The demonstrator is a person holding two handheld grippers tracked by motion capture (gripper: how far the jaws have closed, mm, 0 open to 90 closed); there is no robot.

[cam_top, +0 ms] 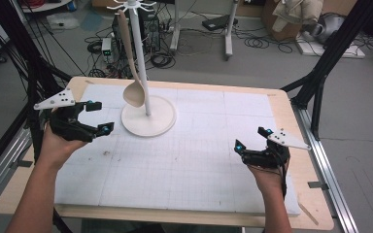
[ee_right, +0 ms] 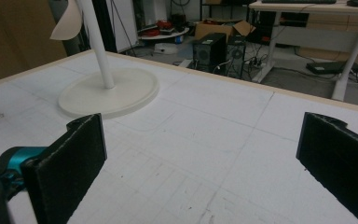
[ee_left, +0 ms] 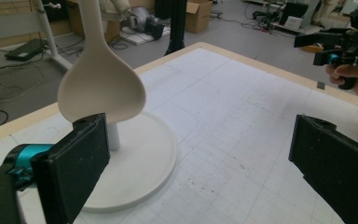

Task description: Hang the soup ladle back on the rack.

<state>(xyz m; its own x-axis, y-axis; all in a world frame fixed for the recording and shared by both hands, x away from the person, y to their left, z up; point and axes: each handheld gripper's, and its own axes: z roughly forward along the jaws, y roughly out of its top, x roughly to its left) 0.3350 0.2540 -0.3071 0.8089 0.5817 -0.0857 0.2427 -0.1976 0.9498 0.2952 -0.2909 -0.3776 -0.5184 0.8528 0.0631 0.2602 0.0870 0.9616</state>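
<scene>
A white stand (cam_top: 158, 119) with a round base, a thin pole and hooks at the top rises at the back left of the mat. A beige spoon (cam_top: 134, 93) hangs from one hook, bowl down, close above the base. My left gripper (cam_top: 100, 117) is open just left of the base, with nothing between its jaws. In the left gripper view the spoon bowl (ee_left: 100, 84) hangs in front of the left jaw, and the gripper (ee_left: 199, 135) looks across the base (ee_left: 140, 158). My right gripper (cam_top: 251, 139) is open and empty over the mat's right side, far from the stand (ee_right: 121, 91).
A white gridded mat (cam_top: 184, 160) covers a wooden table (cam_top: 298, 194). Black frame posts (cam_top: 320, 73) stand at both sides. Behind the table the floor holds cables, desk legs (cam_top: 228, 29) and boxes. The other hand's gripper (ee_left: 340, 46) appears far off in the left gripper view.
</scene>
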